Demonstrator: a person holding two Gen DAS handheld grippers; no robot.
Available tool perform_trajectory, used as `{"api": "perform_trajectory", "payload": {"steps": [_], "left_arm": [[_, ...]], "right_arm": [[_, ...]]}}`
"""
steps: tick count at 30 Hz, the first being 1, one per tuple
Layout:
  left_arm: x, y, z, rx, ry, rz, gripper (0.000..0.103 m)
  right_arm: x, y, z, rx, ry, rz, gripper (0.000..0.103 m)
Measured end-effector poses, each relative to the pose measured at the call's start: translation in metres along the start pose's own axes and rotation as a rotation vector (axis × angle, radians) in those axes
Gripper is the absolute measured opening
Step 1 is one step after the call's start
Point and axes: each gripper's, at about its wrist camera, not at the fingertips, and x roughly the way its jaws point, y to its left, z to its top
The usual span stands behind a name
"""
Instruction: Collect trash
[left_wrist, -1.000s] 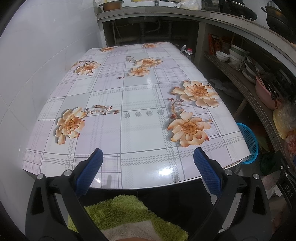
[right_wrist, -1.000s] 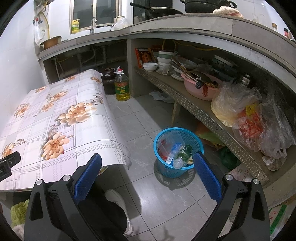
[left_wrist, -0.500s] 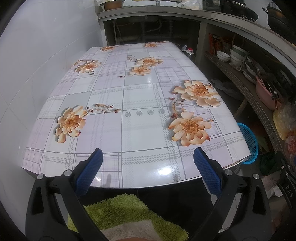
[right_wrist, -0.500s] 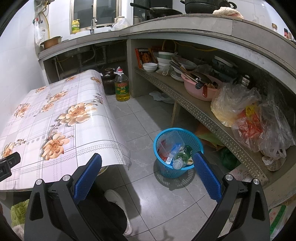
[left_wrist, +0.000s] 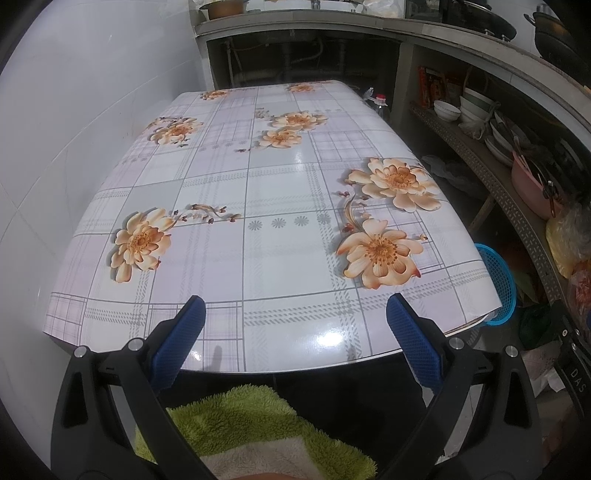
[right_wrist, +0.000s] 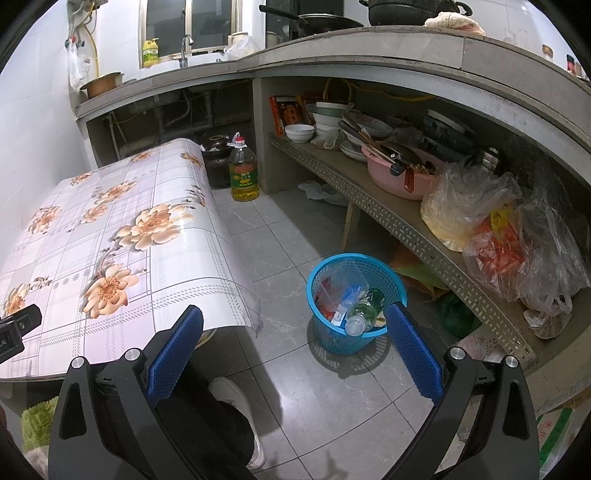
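Observation:
A blue mesh trash basket (right_wrist: 334, 338) stands on the tiled floor beside the table, holding a plastic bottle (right_wrist: 360, 318) and several wrappers. In the left wrist view only its rim (left_wrist: 498, 275) shows past the table's right corner. My right gripper (right_wrist: 293, 349) is open above the floor, with the basket just beyond its right finger and nothing between the pads. My left gripper (left_wrist: 293, 338) is open over the near edge of the table (left_wrist: 258, 192), which carries a floral oilcloth with nothing on it.
A cooking-oil bottle (right_wrist: 243, 173) and a dark jar (right_wrist: 216, 158) stand on the floor by the counter. A low shelf (right_wrist: 406, 225) holds bowls, a pink basin (right_wrist: 397, 177) and plastic bags (right_wrist: 517, 240). A person's white shoe (right_wrist: 240, 406) and a green fleecy sleeve (left_wrist: 236, 428) are close below.
The left wrist view has drifted slightly, so the table sits a little lower in frame. The right gripper and basket look unchanged.

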Motion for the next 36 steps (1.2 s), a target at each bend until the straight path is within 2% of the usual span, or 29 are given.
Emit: {"api": "perform_trajectory", "payload": {"steps": [36], "left_arm": [[0.0025,0.001,-0.0013,-0.001,0.006,-0.002,0.094]], "right_arm": [[-0.0012,0.0043,-0.0009,0.001,0.001,0.003,0.096]]}}
